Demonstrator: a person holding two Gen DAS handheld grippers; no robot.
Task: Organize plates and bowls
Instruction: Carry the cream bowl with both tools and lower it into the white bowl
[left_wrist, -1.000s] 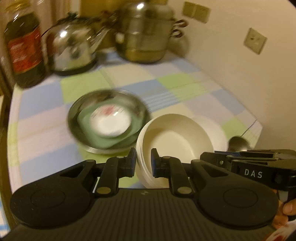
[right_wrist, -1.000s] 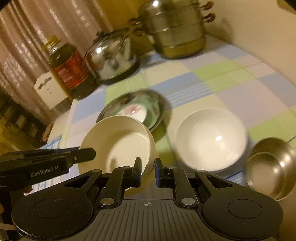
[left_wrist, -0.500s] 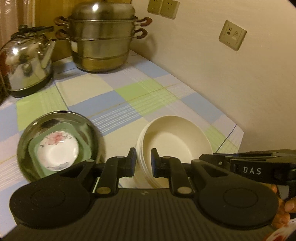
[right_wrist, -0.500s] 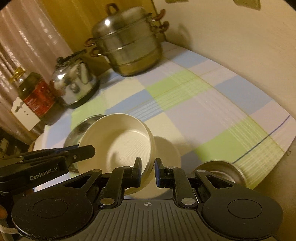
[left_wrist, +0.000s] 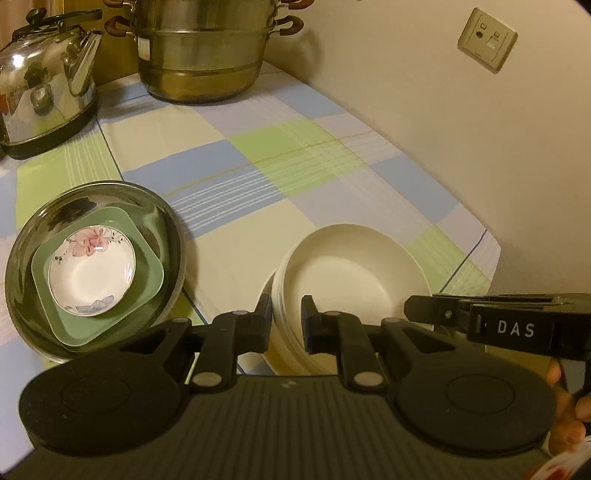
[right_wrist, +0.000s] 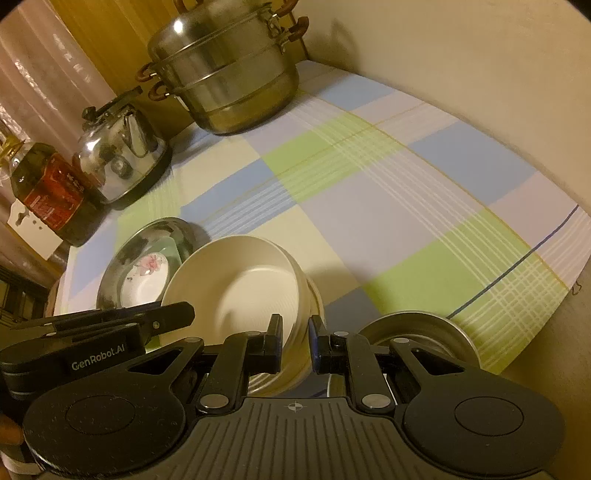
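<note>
A cream bowl hangs tilted above the checked tablecloth, held by both grippers. My left gripper is shut on its near-left rim. My right gripper is shut on its right rim; the bowl shows in the right wrist view. To the left a steel basin holds a green square plate with a small flowered dish on top. A small steel bowl sits near the table's front edge, just right of the right gripper.
A steel steamer pot and a kettle stand at the back by the wall. A dark oil bottle stands at the far left. The table edge runs close on the right.
Both grippers have carried the cream bowl up and to the right, away from the white bowl it was beside one second ago. The steel basin now lies farther left.
</note>
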